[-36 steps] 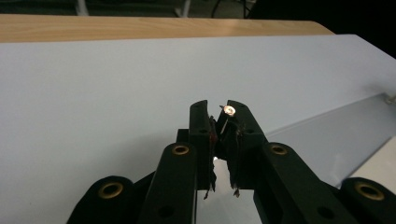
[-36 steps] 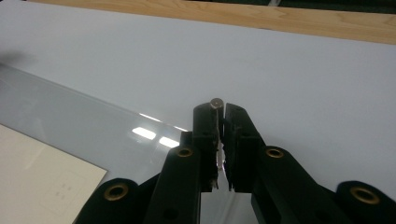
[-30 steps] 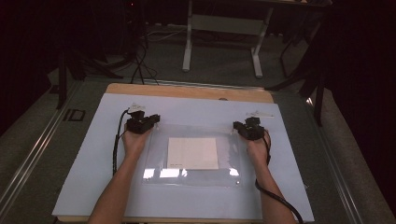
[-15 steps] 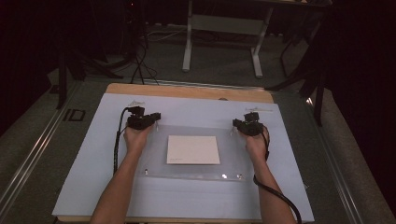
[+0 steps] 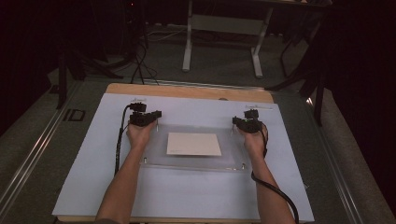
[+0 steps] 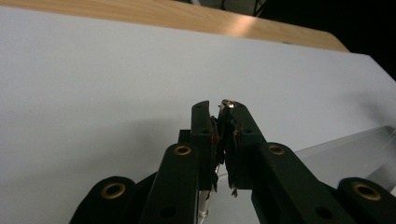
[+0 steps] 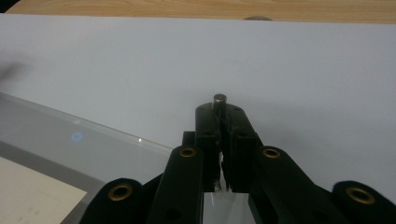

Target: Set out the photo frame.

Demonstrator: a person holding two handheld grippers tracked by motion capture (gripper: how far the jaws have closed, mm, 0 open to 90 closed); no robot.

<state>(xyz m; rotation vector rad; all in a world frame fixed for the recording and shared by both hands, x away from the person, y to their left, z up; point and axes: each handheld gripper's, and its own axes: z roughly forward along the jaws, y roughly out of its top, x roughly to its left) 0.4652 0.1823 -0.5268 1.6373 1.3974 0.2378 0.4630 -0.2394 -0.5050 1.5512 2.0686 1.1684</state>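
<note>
The person holds a clear plastic sheet (image 5: 194, 161) by its two far corners, one gripper at each. The left gripper (image 5: 148, 115) has its jaws pinched together on a small metal peg (image 6: 227, 103) at the sheet's far left corner. The right gripper (image 5: 247, 122) is clamped the same way on a round peg (image 7: 219, 99) at the far right corner. I think the pegs are handles, so holding both keeps the sheet level. A cream paper (image 5: 194, 143) lies under the sheet, between the two grippers and a little nearer the person. It all rests on a pale blue mat (image 5: 84, 177). Compared with a second ago, the sheet's near edge has come down, and the sheet looks flatter on the mat.
</note>
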